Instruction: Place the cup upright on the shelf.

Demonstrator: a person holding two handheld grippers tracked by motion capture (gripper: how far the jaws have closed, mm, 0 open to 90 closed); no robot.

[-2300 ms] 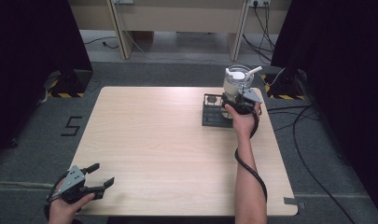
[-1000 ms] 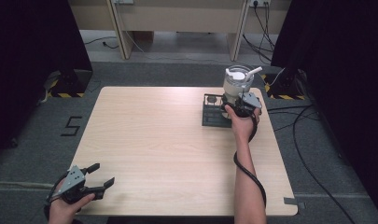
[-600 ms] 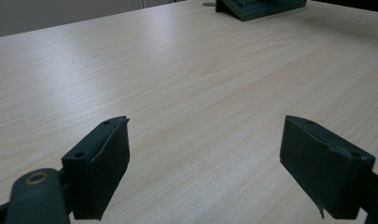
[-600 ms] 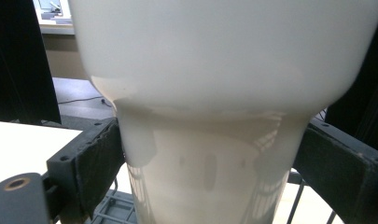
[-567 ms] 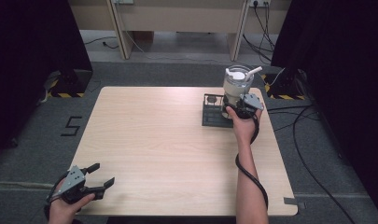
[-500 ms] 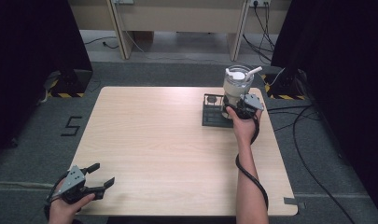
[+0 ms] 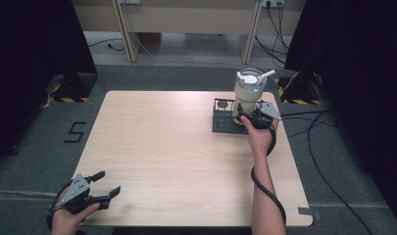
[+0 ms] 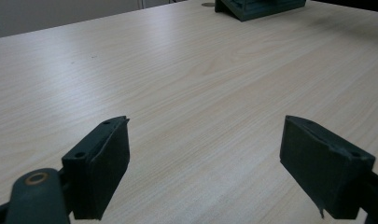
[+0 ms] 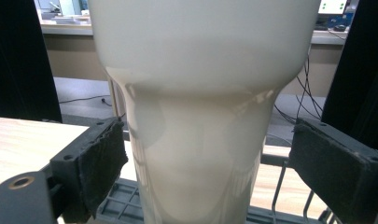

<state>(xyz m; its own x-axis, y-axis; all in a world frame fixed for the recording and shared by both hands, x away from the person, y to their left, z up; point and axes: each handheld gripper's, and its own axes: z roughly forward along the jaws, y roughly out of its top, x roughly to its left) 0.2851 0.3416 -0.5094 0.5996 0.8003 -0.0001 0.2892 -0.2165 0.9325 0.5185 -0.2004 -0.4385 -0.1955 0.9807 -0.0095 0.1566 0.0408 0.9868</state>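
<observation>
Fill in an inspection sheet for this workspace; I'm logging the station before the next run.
Surface: pale wooden table, bare across the middle.
Job's things: cream tumbler with lid and straw, upright on a dark rack at the far right.
Clutter: nothing seen.
Grippers: right gripper has its jaws around the tumbler's narrow base, just been closing, a gap on each side; left gripper open over bare table at the near left corner.
Cables: black cables on the floor at the right.
Surroundings: grey carpet, black curtains, desk legs beyond.

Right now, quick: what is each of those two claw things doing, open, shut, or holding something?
Left gripper: open, holding nothing, above the table.
Right gripper: open around the tumbler, jaws have just been closing, pads not touching it yet.
</observation>
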